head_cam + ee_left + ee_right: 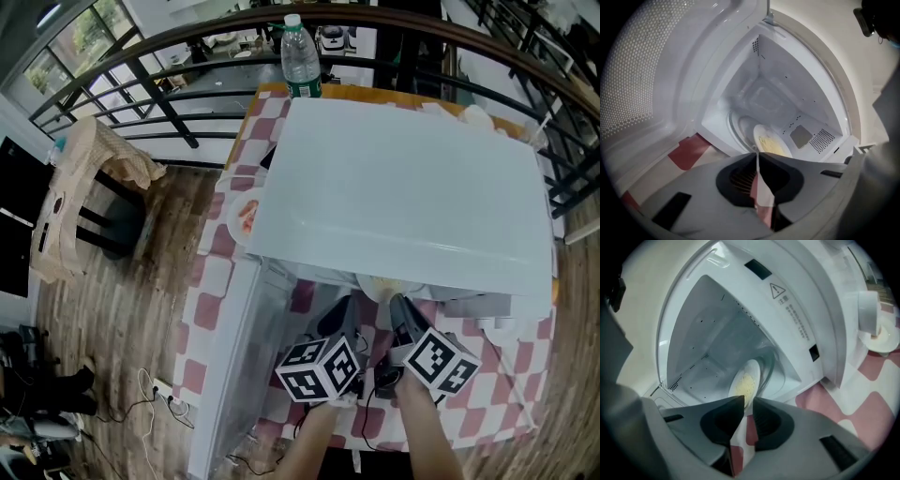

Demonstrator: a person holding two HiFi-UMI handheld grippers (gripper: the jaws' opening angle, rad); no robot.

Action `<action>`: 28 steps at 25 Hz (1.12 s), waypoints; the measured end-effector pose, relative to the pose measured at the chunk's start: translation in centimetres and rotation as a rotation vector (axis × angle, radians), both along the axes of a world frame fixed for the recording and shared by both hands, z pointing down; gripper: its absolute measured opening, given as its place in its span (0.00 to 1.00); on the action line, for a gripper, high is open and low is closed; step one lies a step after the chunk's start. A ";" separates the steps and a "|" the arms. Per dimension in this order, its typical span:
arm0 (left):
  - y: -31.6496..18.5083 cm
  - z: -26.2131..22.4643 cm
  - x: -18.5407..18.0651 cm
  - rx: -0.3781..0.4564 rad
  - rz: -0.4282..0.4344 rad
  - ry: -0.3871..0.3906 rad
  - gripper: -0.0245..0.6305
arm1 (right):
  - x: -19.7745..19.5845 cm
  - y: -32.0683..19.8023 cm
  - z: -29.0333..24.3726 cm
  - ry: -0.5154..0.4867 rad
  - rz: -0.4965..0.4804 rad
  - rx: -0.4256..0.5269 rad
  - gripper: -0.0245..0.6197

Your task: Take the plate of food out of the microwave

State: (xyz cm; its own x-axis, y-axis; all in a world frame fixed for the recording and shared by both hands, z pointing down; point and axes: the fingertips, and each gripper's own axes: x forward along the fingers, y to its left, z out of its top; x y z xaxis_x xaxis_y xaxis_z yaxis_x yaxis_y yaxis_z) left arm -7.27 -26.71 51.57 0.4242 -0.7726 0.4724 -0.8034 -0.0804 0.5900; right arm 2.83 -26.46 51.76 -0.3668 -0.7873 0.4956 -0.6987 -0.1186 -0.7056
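While the plate (pixel 745 380) is gripped in the microwave (pixel 403 197) by the right claw (pixel 747 401), left claw (pixel 757 153) clenched, level withdrawal is likely needed.

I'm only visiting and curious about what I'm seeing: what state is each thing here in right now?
Microwave door: swung open.
Plate: inside the microwave, with food on it.
Left gripper: shut, tips at the plate's near rim.
Right gripper: closed on the plate's rim.
Bottle: upright, cap on.
Other plate: on the table beside the microwave, something red on it.
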 end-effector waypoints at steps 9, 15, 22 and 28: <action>-0.3 -0.6 0.9 -0.052 0.027 0.249 0.31 | 0.9 1.3 0.0 0.000 -0.010 -0.004 0.15; -1.2 -0.1 1.1 -0.074 0.038 0.233 0.33 | 1.6 1.5 0.1 0.036 -0.032 0.000 0.15; -2.2 0.2 3.1 -0.116 0.073 0.280 0.34 | 2.3 1.9 0.8 0.071 -0.042 -0.015 0.15; -2.2 0.5 2.8 -0.143 0.053 0.303 0.25 | 2.7 2.0 1.1 0.082 -0.042 -0.022 0.15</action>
